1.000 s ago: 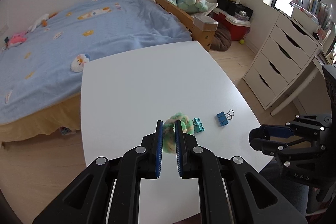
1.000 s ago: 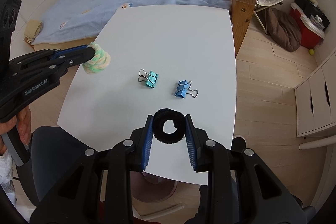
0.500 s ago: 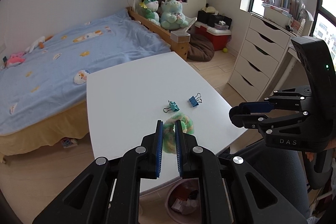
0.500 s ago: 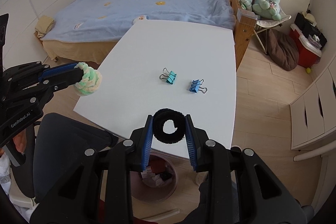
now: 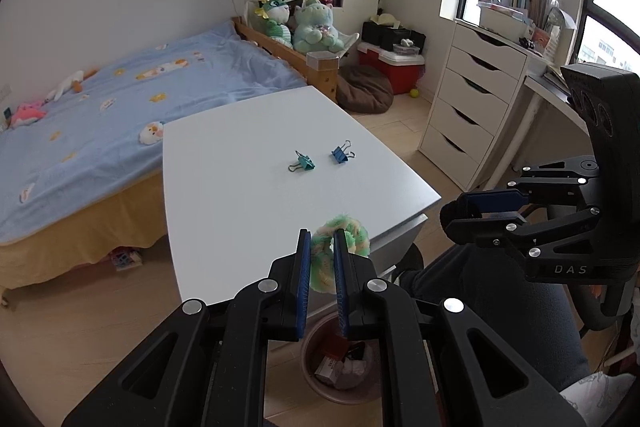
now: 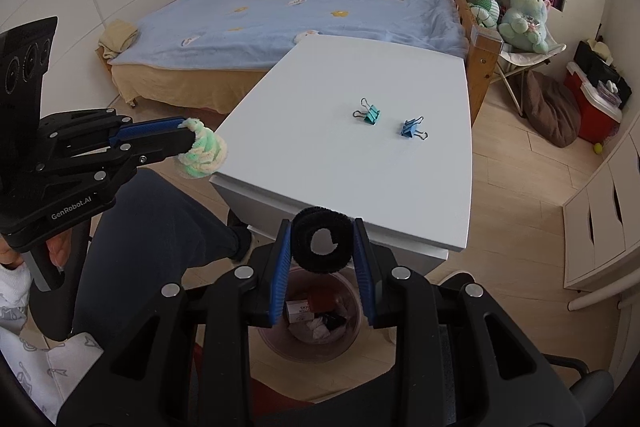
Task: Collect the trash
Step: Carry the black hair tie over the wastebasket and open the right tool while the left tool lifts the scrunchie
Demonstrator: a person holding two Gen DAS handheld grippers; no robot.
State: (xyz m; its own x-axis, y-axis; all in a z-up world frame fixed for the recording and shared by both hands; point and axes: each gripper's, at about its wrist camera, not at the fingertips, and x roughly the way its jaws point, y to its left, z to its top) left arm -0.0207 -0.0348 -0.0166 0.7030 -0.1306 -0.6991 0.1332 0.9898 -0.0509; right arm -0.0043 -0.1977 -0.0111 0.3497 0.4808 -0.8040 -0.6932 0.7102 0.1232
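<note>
My left gripper (image 5: 321, 237) is shut on a fluffy green-and-cream scrunchie (image 5: 344, 231), held in the air off the near edge of the white table (image 5: 240, 187). From the right wrist view the same left gripper (image 6: 188, 135) and scrunchie (image 6: 202, 155) show at the left. My right gripper (image 6: 322, 227) is shut on a black fuzzy ring (image 6: 322, 245); in the left wrist view the right gripper (image 5: 456, 215) appears at the right. A pinkish trash bin (image 6: 312, 315) (image 5: 340, 367) with rubbish inside stands on the floor below both grippers.
Two binder clips lie on the table: a teal one (image 6: 370, 113) and a blue one (image 6: 410, 129). A bed with a blue cover (image 6: 320, 11) lies beyond the table, a white drawer unit (image 5: 472, 107) stands at the right. The person's dark-trousered leg (image 6: 160, 227) is beside the bin.
Both grippers have pulled back from over the table to beyond its near edge, each still holding its item. The trash bin has come into view beneath them.
</note>
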